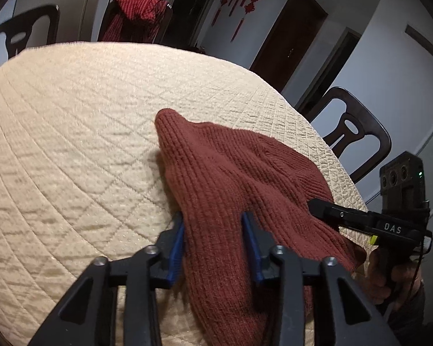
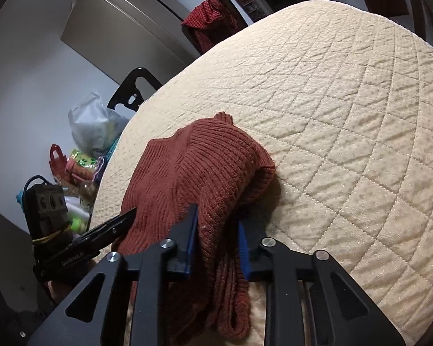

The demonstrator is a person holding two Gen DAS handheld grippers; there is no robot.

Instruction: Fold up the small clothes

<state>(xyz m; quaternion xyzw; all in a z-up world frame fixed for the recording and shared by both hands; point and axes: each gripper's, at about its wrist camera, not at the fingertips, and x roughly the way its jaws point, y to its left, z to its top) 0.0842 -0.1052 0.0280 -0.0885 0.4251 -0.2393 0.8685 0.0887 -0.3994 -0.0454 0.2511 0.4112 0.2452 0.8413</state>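
Observation:
A rust-brown ribbed knit sweater (image 1: 231, 167) (image 2: 205, 161) lies bunched on a cream quilted table cover (image 1: 72, 144) (image 2: 346, 115), near the front edge. My left gripper (image 1: 213, 225) is shut on the sweater's near left part, with knit filling the gap between its blue pads. My right gripper (image 2: 218, 225) is shut on a thick gathered fold at the sweater's right side, and loose fabric hangs below its jaws. Each wrist view shows the other gripper's black finger (image 1: 320, 204) (image 2: 124, 219) at the sweater's edge.
A dark wooden chair (image 1: 352, 132) stands at the table's right side, another (image 2: 132, 89) at its left. A red checked garment (image 1: 135, 11) (image 2: 210, 17) hangs over a chair at the far side. Plastic bags and clutter (image 2: 92, 124) sit beside the table. A hand (image 1: 384, 274) holds the right gripper.

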